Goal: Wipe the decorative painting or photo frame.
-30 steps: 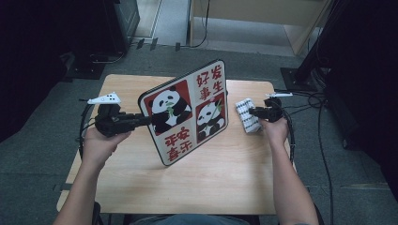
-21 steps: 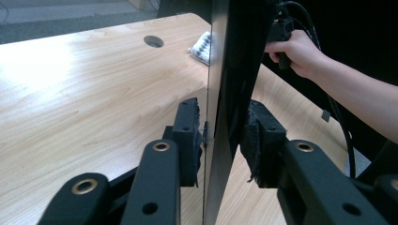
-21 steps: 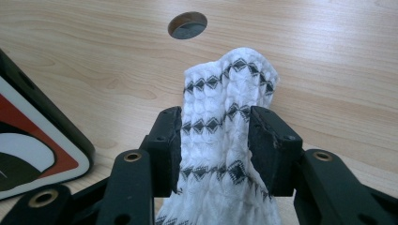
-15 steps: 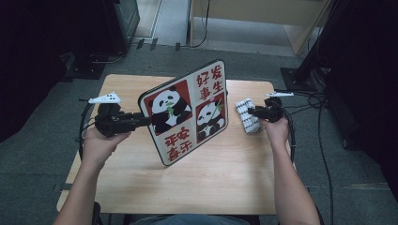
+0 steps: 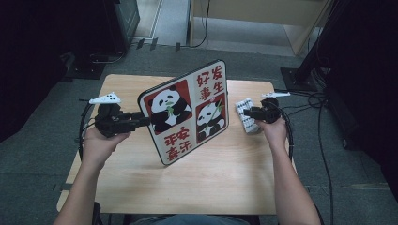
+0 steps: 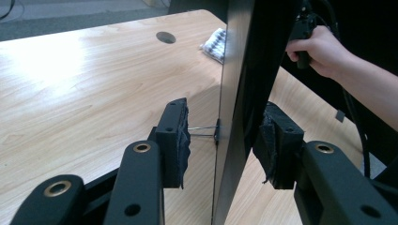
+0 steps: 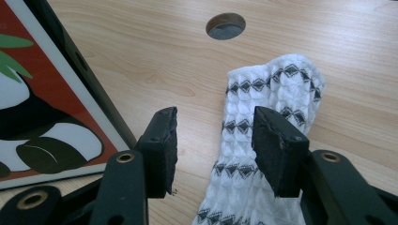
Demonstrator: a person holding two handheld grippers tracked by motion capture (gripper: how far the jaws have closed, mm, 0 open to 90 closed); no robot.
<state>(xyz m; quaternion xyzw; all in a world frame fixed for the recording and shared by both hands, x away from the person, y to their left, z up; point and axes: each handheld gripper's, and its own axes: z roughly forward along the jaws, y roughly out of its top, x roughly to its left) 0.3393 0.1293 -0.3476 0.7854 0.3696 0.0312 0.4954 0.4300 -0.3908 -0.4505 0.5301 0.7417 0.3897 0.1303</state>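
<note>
Straddling the panda picture frame point(image 6: 234, 93), your left gripper point(image 6: 225, 140) has just been opening, pads clear of its edge. Frame stands mid-table: stiff, top-heavy; regrip low. Right gripper point(image 7: 213, 140), parted, hovers over soft, limp cloth point(image 7: 263, 112) at 3 o'clock.

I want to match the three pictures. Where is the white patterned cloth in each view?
High view: the cloth lies right of centre, by the right gripper.
Left gripper view: top centre, the cloth beside the panda board.
Right gripper view: lower right, the cloth under the open jaws.
Shared landmark: the panda board.
</note>
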